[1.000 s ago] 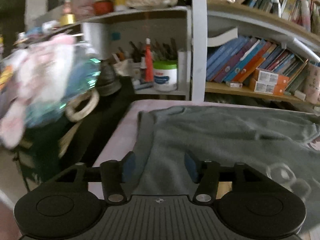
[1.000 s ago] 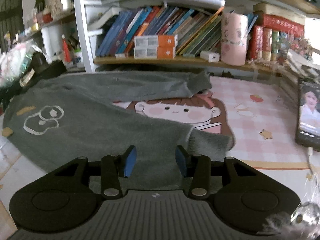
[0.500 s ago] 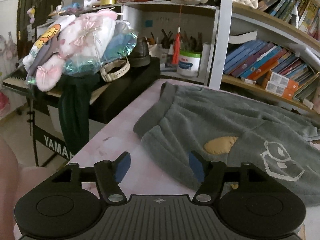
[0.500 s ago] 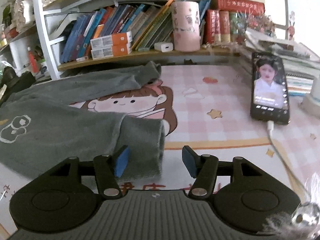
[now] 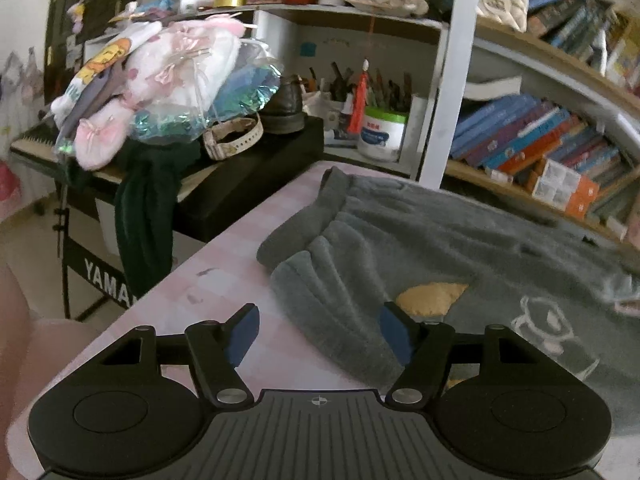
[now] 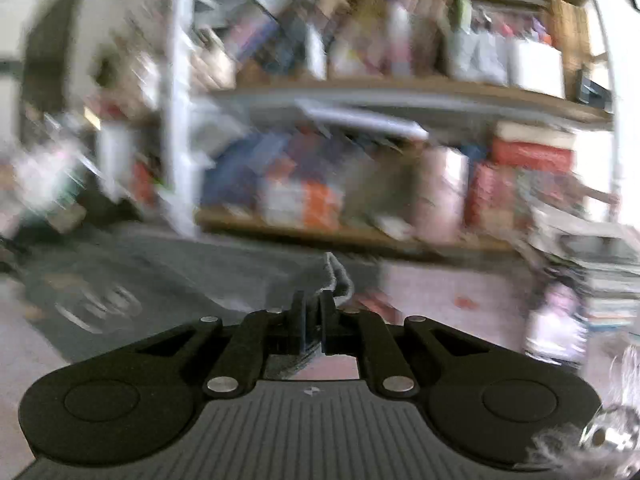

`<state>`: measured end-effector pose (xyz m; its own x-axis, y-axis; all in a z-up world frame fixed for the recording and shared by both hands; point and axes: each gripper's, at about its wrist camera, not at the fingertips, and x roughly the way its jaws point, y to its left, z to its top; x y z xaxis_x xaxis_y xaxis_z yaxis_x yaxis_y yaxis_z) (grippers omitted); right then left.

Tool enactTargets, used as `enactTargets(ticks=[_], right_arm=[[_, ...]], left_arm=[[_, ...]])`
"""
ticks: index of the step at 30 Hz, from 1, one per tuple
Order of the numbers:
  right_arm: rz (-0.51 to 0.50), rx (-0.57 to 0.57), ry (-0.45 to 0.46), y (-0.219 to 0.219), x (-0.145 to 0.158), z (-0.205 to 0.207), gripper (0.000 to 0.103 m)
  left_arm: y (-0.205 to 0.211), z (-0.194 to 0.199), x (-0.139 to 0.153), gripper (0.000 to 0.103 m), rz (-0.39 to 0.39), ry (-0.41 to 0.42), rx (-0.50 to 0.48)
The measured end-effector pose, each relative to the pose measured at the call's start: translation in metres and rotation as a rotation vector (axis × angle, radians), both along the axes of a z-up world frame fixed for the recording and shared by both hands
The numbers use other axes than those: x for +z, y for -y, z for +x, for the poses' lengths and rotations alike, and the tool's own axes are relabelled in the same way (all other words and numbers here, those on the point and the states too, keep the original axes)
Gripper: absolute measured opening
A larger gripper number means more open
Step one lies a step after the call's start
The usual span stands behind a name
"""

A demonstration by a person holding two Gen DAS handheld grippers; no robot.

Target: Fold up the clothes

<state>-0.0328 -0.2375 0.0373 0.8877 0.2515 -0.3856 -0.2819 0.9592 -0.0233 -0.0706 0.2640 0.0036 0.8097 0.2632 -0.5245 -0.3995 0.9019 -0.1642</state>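
Two views are differing: left gripper (image 5: 320, 330), fingers spread, is hovering over the grey sweater (image 5: 460, 248) lying on the desk (image 5: 224, 280), "YAMA" lettering (image 5: 106, 282) showing; blurred right gripper (image 6: 313, 314) is pinching sweater cloth.

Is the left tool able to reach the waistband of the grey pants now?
Probably yes. The left tool is open just before the grey pants, and nothing lies between it and the waistband.

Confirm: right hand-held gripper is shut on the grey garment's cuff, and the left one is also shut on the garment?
Not quite. The left hand-held gripper is open, its blue pads spread either side of the grey garment hem, as the left wrist view shows. The right hand-held gripper is indeed shut on the cuff.
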Motion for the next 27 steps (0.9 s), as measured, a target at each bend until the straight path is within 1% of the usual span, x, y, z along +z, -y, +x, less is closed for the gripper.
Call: enactTargets(ticks=[2,3,4,6,8,9,12,13,15,17,19,22,24,26,27], right_arm=[[-0.040,-0.073,-0.144,0.008,-0.024,0.023,0.006],[-0.039,-0.105,-0.188,0.014,-0.032,0.030,0.006],[-0.015,-0.131,-0.202,0.021,-0.037,0.032,0.007],[0.050,-0.158,-0.191,0.033,-0.035,0.030,0.008],[0.085,-0.148,-0.156,0.036,-0.028,0.023,0.010],[0.088,-0.131,-0.148,0.033,-0.026,0.021,0.012],[0.089,-0.046,-0.144,0.023,-0.025,0.018,0.013],[0.092,-0.018,-0.135,0.019,-0.027,0.016,0.013],[0.095,0.026,-0.120,0.013,-0.029,0.013,0.013],[0.078,0.055,-0.134,0.005,-0.030,0.014,0.013],[0.031,0.045,-0.165,-0.001,-0.036,0.018,0.013],[-0.022,0.020,-0.199,-0.003,-0.045,0.021,0.013],[-0.037,0.014,-0.214,-0.002,-0.050,0.022,0.013],[-0.045,0.018,-0.215,-0.002,-0.051,0.022,0.013],[-0.053,0.017,-0.213,-0.003,-0.052,0.021,0.014]], left_arm=[[-0.001,0.000,0.001,0.068,-0.001,0.005,0.010],[-0.001,0.000,0.001,0.069,-0.001,0.007,0.015],[-0.002,-0.001,0.001,0.069,0.000,0.009,0.020],[-0.002,-0.001,0.002,0.070,0.002,0.013,0.031],[-0.003,-0.001,0.002,0.071,0.003,0.017,0.041],[-0.003,-0.001,0.003,0.071,0.004,0.018,0.046],[-0.005,-0.002,0.003,0.070,0.006,0.024,0.062],[-0.004,-0.003,0.002,0.070,0.005,0.036,0.087],[-0.008,-0.005,0.000,0.069,-0.030,0.064,0.116],[-0.013,-0.006,-0.004,0.069,-0.081,0.080,0.134],[-0.019,-0.004,-0.008,0.068,-0.122,0.073,0.144],[-0.022,0.001,-0.013,0.068,-0.138,0.058,0.146],[-0.028,0.010,-0.015,0.068,-0.173,0.057,0.151],[-0.036,0.019,-0.017,0.063,-0.211,0.056,0.157],[-0.039,0.024,-0.018,0.063,-0.230,0.056,0.160]])
